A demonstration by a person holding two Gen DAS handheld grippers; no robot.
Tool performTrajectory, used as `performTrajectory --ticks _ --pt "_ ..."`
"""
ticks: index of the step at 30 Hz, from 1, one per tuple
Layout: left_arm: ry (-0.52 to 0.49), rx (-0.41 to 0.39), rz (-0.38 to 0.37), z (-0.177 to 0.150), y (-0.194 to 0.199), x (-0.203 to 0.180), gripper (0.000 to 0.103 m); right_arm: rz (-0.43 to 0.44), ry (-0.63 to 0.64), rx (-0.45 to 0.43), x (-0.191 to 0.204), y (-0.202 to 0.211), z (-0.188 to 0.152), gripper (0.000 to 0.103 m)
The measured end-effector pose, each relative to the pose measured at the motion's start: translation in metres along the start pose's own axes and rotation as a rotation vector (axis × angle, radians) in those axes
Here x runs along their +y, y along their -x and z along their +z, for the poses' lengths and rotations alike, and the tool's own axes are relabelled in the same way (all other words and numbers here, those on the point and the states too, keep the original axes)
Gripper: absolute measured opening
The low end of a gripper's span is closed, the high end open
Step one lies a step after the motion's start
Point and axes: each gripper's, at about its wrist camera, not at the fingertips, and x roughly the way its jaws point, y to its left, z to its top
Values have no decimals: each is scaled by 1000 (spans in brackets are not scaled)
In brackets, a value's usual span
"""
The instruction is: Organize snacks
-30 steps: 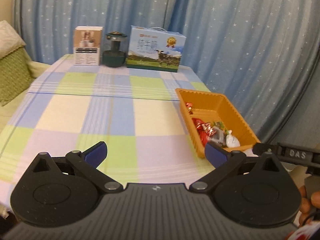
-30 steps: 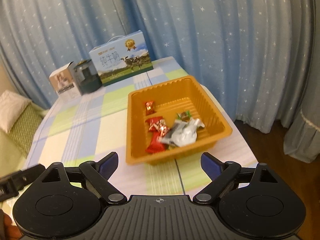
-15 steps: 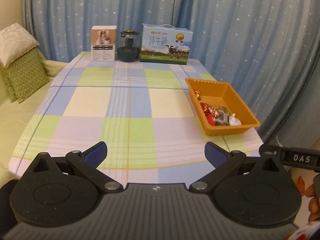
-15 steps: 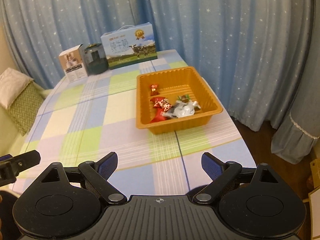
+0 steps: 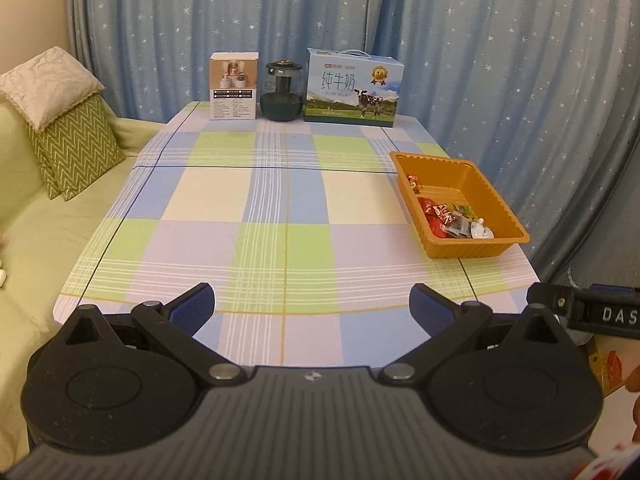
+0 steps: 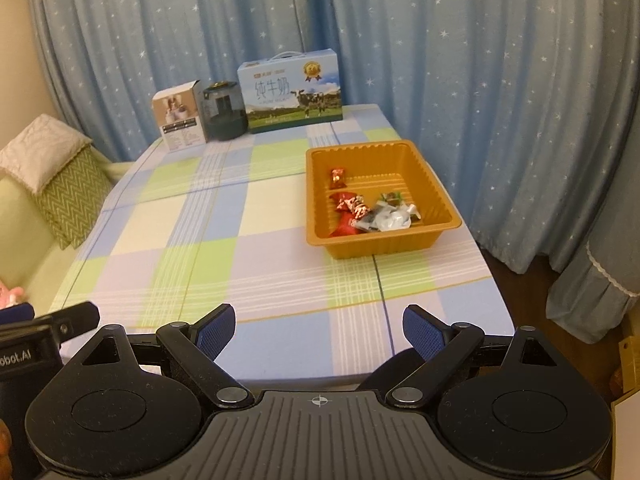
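1. Filling the near end of an orange tray [image 6: 436, 194], wrapped snacks [image 6: 370, 212] lay at the checked worktop's [image 6: 248, 264] right edge.
2. Both the left tool [image 5: 311, 308] and right tool [image 6: 319, 328] hung wide and empty over the near edge.
3. A milk carton [image 5: 352, 88] stood at the far end.

We look along the left gripper [image 5: 312, 312], whose jaws stand wide apart with nothing between them, above the near edge of the checked counter [image 5: 280, 208]. Ahead of the jaws and off to their right sits the orange tray [image 5: 480, 250], holding wrapped snacks [image 5: 448, 216] gathered toward its near end. Far beyond the jaws, at the counter's back edge, we see a small white box [image 5: 233, 86], a dark glass jar [image 5: 281, 91] just beside it, and a milk carton box [image 5: 352, 88]. Left of the jaws lies a green sofa [image 5: 36, 248] with cushions [image 5: 68, 120]. Just right of the right jaw, part of the other gripper [image 5: 588, 312] shows.
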Motion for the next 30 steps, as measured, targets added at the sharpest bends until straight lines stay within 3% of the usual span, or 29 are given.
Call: performTrajectory --ticks 30 --pt "15 -4 9 2 2 7 103 8 12 -15 9 2 -2 90"
